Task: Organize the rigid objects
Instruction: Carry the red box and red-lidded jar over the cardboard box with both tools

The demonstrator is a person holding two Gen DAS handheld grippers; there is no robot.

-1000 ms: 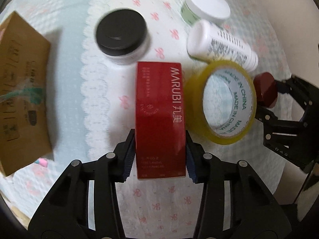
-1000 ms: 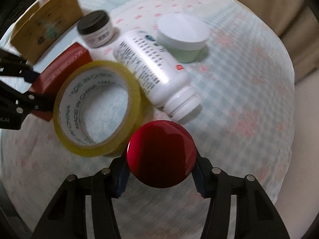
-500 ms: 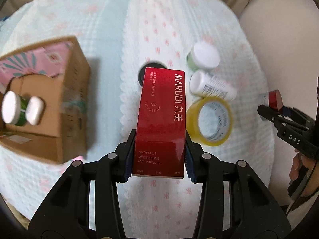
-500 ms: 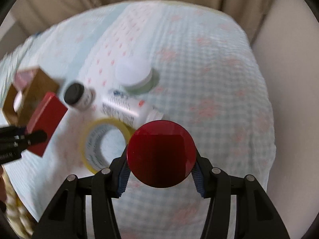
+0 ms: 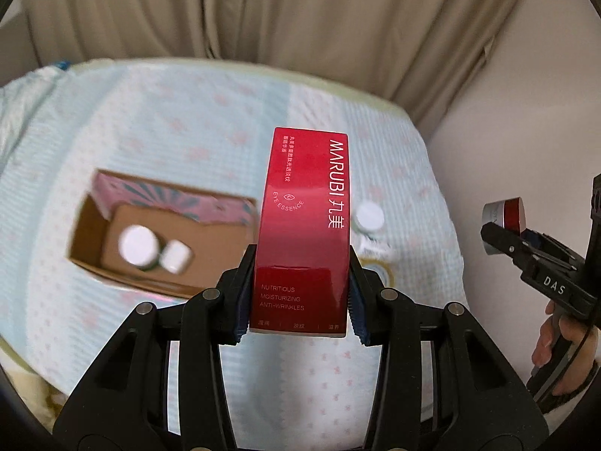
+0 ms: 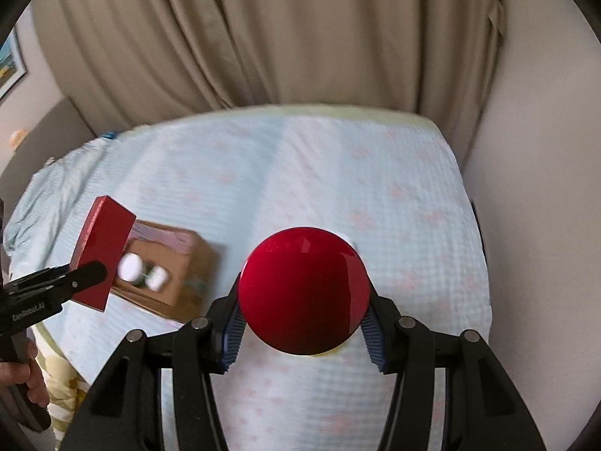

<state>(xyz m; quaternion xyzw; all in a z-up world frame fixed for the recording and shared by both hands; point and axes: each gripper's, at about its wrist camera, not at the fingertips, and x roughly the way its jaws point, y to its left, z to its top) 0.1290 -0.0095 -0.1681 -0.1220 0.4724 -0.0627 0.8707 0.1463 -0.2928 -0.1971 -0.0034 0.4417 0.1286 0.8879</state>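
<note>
Left wrist view: my left gripper (image 5: 298, 302) is clamped on the tall glossy red cardboard carton (image 5: 305, 233) printed MARUBI, both pads pressed flat against its long sides near the lower end. I have it lifted clear of the pale blue checked bedspread (image 5: 180, 127). Its long axis runs straight away from me along the fingers, the free end pointing toward the far beige curtain (image 5: 263, 11), the printed face turned up to the camera.

My right gripper (image 6: 302, 325) is closed around the round jar with the shiny red domed lid (image 6: 303, 296), held at its widest part and also in the air, over the right side of the bed.

The open brown cardboard box (image 5: 94, 259) sits down on the left, with a pink patterned pack (image 5: 176, 199) along its far wall and two white-capped jars (image 5: 137, 246) already inside. A white-lidded jar (image 5: 370, 216) is left out on the bedspread to the right of the carton; I cannot make out the yellowish thing just near of it.

I judge this to be the carry step: both items are picked and need to go into the box. Next I should swing the carton left over the opening, lower it into the free space beside the jars, and only then release. The red-lidded jar can follow.
</note>
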